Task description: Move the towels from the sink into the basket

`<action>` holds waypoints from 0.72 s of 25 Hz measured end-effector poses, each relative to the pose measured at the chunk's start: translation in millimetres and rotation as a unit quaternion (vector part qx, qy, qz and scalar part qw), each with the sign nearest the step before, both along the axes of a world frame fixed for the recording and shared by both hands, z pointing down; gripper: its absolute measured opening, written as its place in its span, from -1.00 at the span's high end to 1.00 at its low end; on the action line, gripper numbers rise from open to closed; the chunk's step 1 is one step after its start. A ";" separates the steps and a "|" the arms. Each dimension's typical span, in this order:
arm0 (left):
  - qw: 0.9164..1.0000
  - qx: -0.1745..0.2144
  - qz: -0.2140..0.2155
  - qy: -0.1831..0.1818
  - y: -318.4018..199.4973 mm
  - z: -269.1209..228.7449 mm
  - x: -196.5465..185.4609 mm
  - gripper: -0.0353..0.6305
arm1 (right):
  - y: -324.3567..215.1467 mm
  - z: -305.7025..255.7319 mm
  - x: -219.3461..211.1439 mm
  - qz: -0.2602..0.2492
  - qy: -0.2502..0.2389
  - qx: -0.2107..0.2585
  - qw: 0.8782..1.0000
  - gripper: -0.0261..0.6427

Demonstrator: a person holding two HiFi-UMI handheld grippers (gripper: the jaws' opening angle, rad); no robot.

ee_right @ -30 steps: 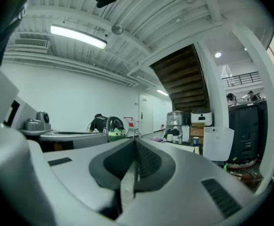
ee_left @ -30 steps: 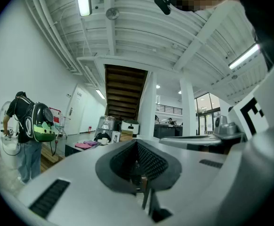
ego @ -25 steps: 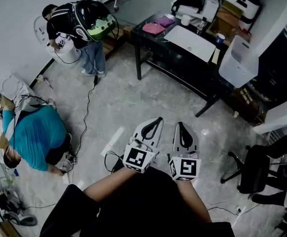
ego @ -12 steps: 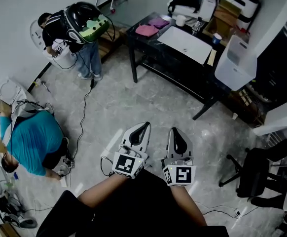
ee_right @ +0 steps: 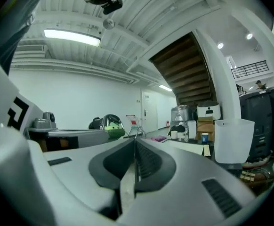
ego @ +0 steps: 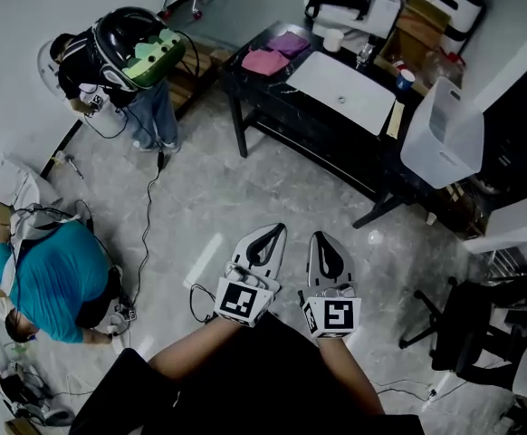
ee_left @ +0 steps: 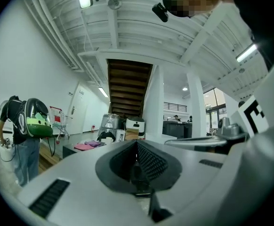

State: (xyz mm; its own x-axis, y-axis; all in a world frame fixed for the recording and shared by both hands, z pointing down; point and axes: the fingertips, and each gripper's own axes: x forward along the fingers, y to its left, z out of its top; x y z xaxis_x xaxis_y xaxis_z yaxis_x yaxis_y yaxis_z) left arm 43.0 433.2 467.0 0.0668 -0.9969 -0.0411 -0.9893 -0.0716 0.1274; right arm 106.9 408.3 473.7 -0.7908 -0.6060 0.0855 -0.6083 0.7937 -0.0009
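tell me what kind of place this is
Likely an open lab or workshop hall, not a home: a white sink set in a free-standing black table, a cable trailing over the stone floor, and a person wearing a bulky backpack.

Crouching person in teal [ego: 60, 279], standing person with backpack [ego: 155, 111], black chair [ego: 467, 320]

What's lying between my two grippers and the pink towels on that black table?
In the head view, only bare marble floor lies between the left gripper, the right gripper and the table holding the towels.
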 end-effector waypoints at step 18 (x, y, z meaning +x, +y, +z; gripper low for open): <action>0.999 -0.015 0.034 0.014 -174.6 13.2 -179.5 0.89 | -193.2 5.1 -142.8 0.068 0.045 -0.003 0.997 0.86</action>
State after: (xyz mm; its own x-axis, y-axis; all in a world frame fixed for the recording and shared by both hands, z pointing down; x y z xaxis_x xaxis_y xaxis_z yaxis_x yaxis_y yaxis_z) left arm -136.5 258.7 480.2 0.1342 -0.9908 -0.0143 -0.9783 -0.1348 0.1576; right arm -35.9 215.1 478.8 -0.6901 -0.7068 0.1556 -0.7085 0.7037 0.0538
